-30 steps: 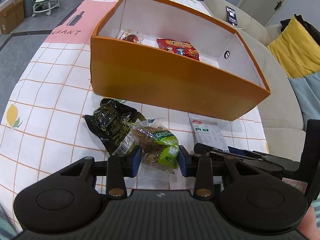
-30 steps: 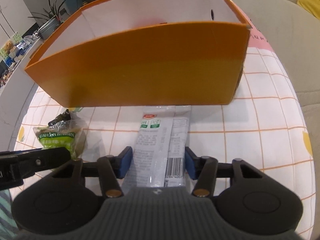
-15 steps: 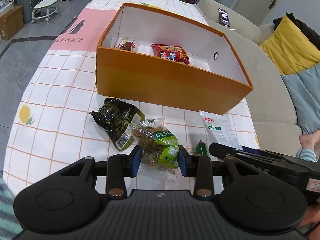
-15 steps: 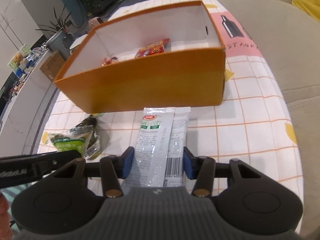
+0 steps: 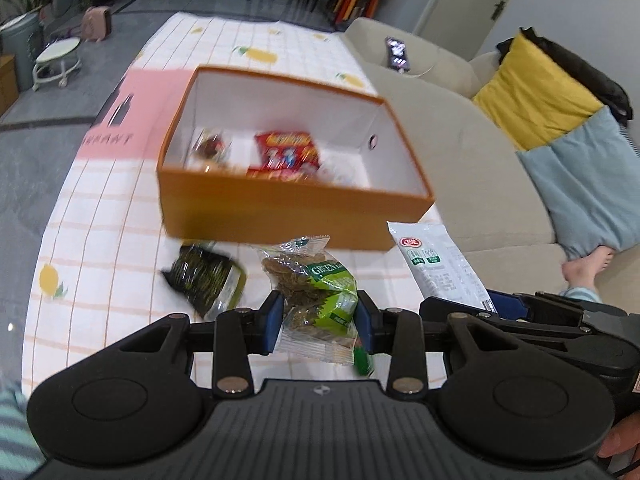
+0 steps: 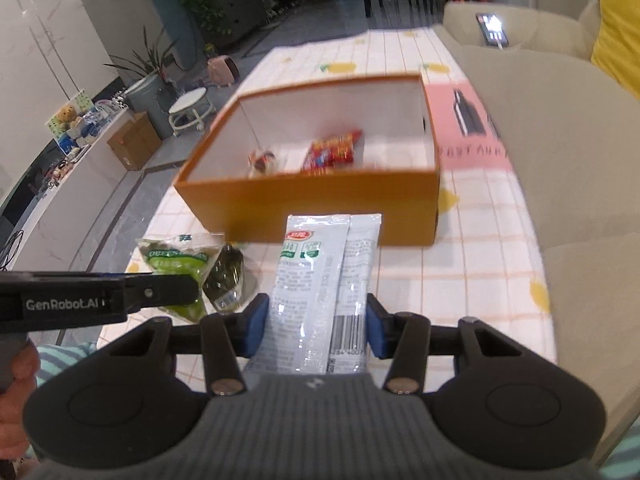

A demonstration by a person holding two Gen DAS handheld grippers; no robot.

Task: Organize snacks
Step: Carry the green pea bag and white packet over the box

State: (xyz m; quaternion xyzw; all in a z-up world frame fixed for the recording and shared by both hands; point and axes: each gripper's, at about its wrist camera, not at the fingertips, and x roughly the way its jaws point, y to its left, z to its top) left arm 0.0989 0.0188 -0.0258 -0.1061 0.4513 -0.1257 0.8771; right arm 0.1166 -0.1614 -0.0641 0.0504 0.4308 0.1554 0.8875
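My left gripper (image 5: 319, 325) is shut on a clear green snack pack (image 5: 316, 288), lifted above the table. My right gripper (image 6: 316, 325) is shut on a long white sachet (image 6: 320, 280), also off the table. The sachet (image 5: 436, 266) shows at the right of the left wrist view, and the green pack (image 6: 176, 260) at the left of the right wrist view. An open orange box (image 5: 280, 212) stands ahead, holding a red snack bag (image 5: 288, 152) and a small dark wrapped snack (image 5: 210, 148). A black-green packet (image 5: 204, 280) lies on the table in front of the box.
The table wears a white checked cloth with lemon prints (image 5: 100, 240) and a pink panel. A beige sofa (image 5: 472, 152) runs along the right, with a phone (image 5: 398, 52), a yellow cushion and a blue blanket. A person's bare foot (image 5: 588, 264) rests by the sofa.
Both grippers have risen with their packs, so the orange box looks smaller and its inside shows. The black-green packet stays on the table.
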